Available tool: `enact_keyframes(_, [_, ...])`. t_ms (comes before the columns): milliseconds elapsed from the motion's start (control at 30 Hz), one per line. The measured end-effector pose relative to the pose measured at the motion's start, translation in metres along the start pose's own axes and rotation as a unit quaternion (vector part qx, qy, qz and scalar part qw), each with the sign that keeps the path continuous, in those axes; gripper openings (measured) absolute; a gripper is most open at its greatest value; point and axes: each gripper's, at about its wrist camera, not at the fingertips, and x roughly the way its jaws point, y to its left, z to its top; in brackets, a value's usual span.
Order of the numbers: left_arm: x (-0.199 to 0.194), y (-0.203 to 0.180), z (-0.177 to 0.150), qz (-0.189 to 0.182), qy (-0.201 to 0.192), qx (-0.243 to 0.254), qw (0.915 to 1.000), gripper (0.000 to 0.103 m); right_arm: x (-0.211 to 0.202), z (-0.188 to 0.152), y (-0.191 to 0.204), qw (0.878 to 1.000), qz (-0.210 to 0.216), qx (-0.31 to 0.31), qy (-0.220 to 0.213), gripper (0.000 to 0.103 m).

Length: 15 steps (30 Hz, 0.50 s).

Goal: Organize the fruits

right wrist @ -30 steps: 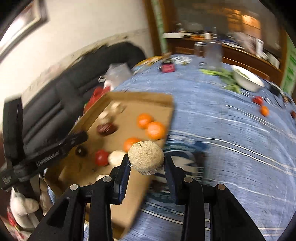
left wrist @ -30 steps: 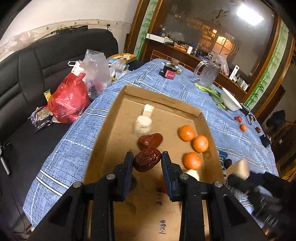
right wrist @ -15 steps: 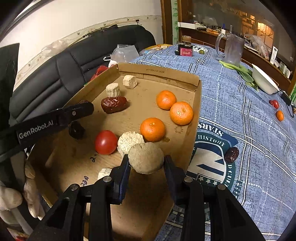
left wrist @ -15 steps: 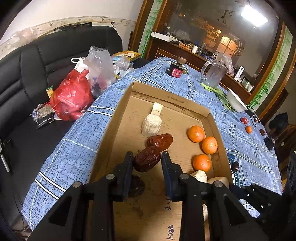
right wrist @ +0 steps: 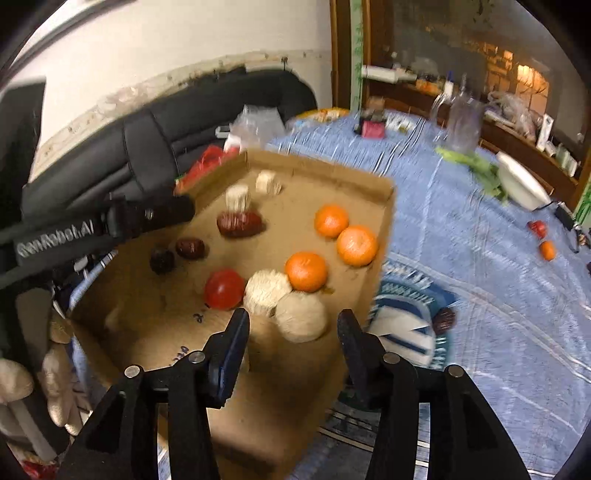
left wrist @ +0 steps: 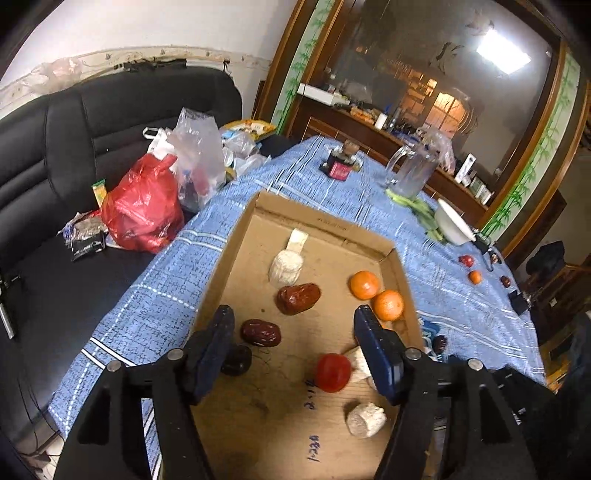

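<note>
Black leather sofa (left wrist: 55, 147), white wall (left wrist: 147, 33), dark wooden sideboard (left wrist: 369, 133)

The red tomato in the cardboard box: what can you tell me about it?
The tomato is small, round, smooth and glossy red, and looks whole. It sits on the brown floor of the shallow cardboard box, toward the near end, beside some handwritten marks. On one side a pale, rough, ridged lump seems to touch it; an orange lies just beyond that. Two dark dates lie apart on its other side. Neither gripper touches it.
</note>
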Motion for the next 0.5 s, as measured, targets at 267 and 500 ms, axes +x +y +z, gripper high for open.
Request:
enact_keyframes(267, [-0.030, -0.023, -0.002, -0.013, -0.026, 0.021, 0.9994, 0.074, -0.080, -0.025, -0.083, 0.987, -0.046, 0.133, -0.072, 0.070])
enact_keyframes(500, [-0.055, -0.083, -0.031, 0.004, -0.059, 0.105, 0.9927, 0.078, -0.095, -0.067, -0.104, 0.975, -0.067, 0.200, -0.063, 0.071])
